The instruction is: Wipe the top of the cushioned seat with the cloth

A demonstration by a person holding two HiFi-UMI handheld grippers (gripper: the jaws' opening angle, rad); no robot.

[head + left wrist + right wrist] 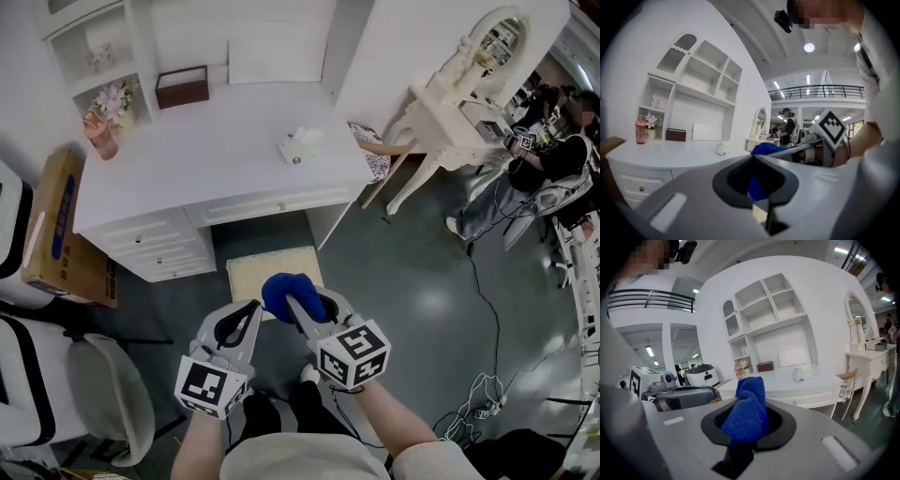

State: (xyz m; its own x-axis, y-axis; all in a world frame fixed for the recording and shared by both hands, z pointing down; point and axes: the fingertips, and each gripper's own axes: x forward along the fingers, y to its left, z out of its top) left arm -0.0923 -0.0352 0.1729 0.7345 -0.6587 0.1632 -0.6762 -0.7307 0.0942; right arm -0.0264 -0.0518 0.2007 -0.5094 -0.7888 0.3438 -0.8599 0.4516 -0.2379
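Note:
The cushioned seat [258, 270] is a pale yellow square stool, standing on the grey floor just in front of the white desk's kneehole. My right gripper [292, 300] is shut on a bunched blue cloth [286, 289] and holds it over the seat's near edge. In the right gripper view the cloth [749, 413] bulges up out of the jaws of the right gripper [738, 451]. My left gripper [253, 307] hovers close beside it on the left, shut and empty. In the left gripper view the left gripper [761, 208] has its jaws together, and the cloth [764, 149] shows beyond them.
The white desk [216, 155] carries a brown box [183, 86], a pink vase of flowers [101, 127] and a small white object [300, 145]. A cardboard box [58, 225] and white chairs [103, 398] stand left. A white vanity table [450, 117], a seated person [553, 164] and floor cables [478, 394] lie right.

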